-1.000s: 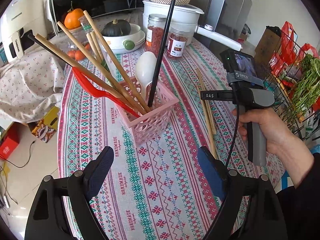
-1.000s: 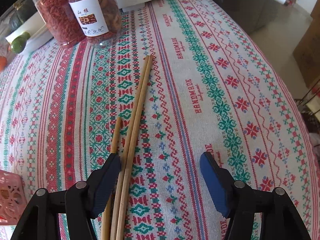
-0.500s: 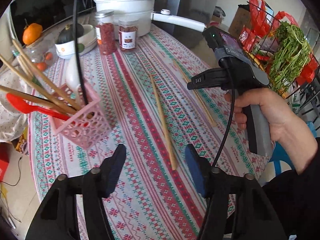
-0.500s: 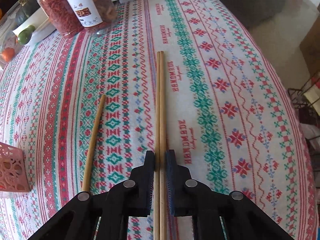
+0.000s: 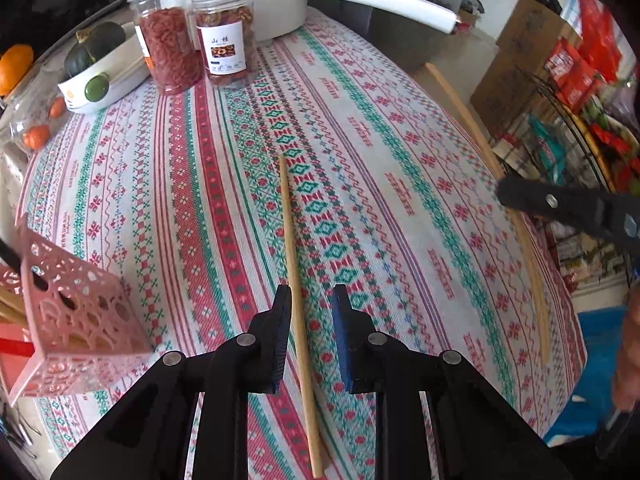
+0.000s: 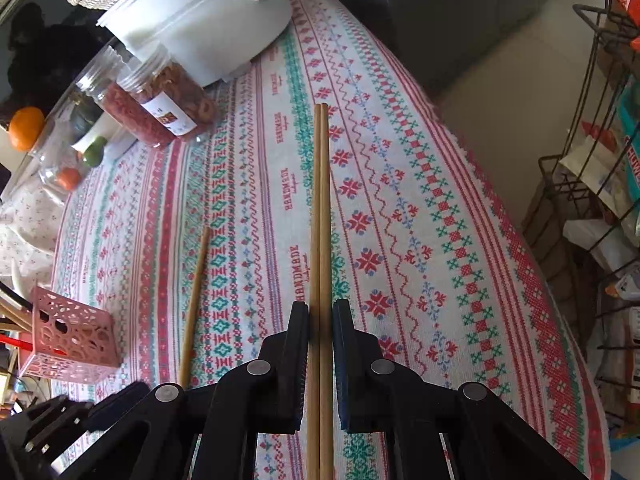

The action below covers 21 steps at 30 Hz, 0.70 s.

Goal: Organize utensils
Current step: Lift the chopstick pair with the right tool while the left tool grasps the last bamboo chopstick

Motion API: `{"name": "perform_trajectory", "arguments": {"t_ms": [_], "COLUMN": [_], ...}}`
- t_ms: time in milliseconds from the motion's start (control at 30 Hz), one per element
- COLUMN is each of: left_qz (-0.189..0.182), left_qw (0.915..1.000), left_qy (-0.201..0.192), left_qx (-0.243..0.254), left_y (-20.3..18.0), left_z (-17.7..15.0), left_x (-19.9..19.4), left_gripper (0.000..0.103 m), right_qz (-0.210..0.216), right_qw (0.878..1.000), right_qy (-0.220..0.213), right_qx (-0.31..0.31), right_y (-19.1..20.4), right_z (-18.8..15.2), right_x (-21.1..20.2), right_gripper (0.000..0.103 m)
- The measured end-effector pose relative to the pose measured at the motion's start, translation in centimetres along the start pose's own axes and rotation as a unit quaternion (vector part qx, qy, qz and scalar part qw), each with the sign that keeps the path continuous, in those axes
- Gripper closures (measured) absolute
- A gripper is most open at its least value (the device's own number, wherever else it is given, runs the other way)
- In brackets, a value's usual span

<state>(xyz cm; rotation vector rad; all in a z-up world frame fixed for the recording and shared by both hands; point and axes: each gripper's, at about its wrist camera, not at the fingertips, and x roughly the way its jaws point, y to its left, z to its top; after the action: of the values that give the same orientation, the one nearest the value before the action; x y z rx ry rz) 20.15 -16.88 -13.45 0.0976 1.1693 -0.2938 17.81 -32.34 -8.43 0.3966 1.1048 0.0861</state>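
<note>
Pinching a chopstick pair [image 6: 321, 216] lengthwise, the right tool [image 6: 321, 316] readies them for the pink basket [image 6: 68, 334], while the left tool [image 5: 311, 300], spread, straddles a single chopstick [image 5: 294, 280].

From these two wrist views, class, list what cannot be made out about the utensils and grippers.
- Pink basket: contents cut off by the left edge in both views.
- Pair of chopsticks: near ends leave the frame bottom, right wrist view.
- Single chopstick: whether the left gripper touches it is unclear.
- Right gripper: blurred in the left wrist view.
</note>
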Motion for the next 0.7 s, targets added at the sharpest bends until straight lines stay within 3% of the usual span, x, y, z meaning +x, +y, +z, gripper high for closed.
{"name": "perform_trajectory", "arguments": {"t_ms": [167, 333, 400, 533, 700], "left_qz": [0.002, 0.005, 0.012, 0.014, -0.033], "left_qw": [0.9987, 0.9975, 0.9972, 0.9991, 0.9993], "left_qy": [0.025, 0.058, 0.062, 0.038, -0.016], "left_qx": [-0.044, -0.040, -0.039, -0.004, 0.011], "left_y": [1.2, 1.0, 1.1, 0.6, 0.4], "left_z": [2.6, 3.3, 3.4, 3.1, 2.0], "left_x": [2.5, 3.7, 3.7, 2.8, -1.9], "left_gripper": [0.084, 0.086, 0.096, 0.097, 0.097], "right_qz": [0.017, 0.022, 0.023, 0.032, 0.044], "right_qw": [1.000, 1.000, 1.000, 0.999, 0.998], "right_qy": [-0.008, -0.011, -0.013, -0.022, -0.046], "right_qx": [-0.007, 0.003, 0.007, 0.005, -0.003], "right_y": [0.2, -0.7, -0.9, -0.6, 0.4], "right_z": [0.3, 0.6, 0.7, 0.6, 0.4], "right_x": [-1.1, -1.5, -1.6, -2.1, -3.6], "right_gripper": [0.094, 0.094, 0.094, 0.094, 0.094]}}
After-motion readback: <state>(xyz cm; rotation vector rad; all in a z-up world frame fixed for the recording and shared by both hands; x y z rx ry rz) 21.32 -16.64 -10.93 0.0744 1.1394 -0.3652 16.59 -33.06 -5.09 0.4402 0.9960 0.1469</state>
